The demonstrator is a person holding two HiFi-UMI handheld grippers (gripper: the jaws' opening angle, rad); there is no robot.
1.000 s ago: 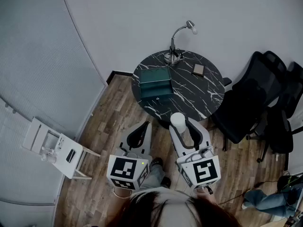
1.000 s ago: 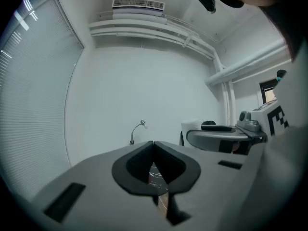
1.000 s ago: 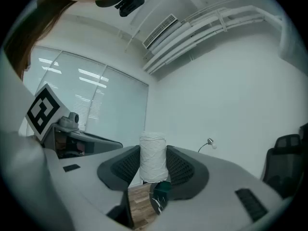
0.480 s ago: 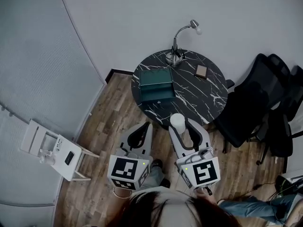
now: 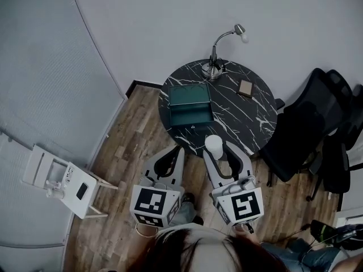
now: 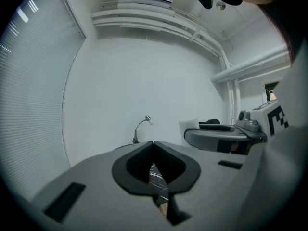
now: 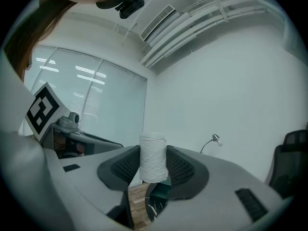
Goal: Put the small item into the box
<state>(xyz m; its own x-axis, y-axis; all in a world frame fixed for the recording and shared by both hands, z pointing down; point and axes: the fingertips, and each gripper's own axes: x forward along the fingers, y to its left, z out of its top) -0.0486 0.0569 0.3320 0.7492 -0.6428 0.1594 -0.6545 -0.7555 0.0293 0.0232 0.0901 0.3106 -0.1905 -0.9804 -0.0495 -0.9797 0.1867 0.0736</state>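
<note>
A dark green box (image 5: pixel 190 117) stands open on the round black marble table (image 5: pixel 252 120); its teal side also shows in the right gripper view as the box (image 7: pixel 161 188). My right gripper (image 5: pixel 218 148) is short of the table's near edge. It is shut on a white cylindrical roll (image 5: pixel 214 145), which stands upright between the jaws as the roll (image 7: pixel 153 157) in the right gripper (image 7: pixel 153 163). My left gripper (image 5: pixel 175 150) hangs beside it over the wooden floor. The left gripper (image 6: pixel 153 146) has its jaw tips together and nothing between them.
A gooseneck lamp (image 5: pixel 219 54) and a small brown block (image 5: pixel 246 88) stand at the table's far side. Black office chairs (image 5: pixel 309 135) crowd the right. A white side stand (image 5: pixel 59 180) sits at the left by the curved wall. Someone's legs (image 5: pixel 317 248) show at lower right.
Both grippers have moved forward toward the table, so its near edge and the box sit closer to them. The roll stays gripped. The legs at lower right have shifted.
</note>
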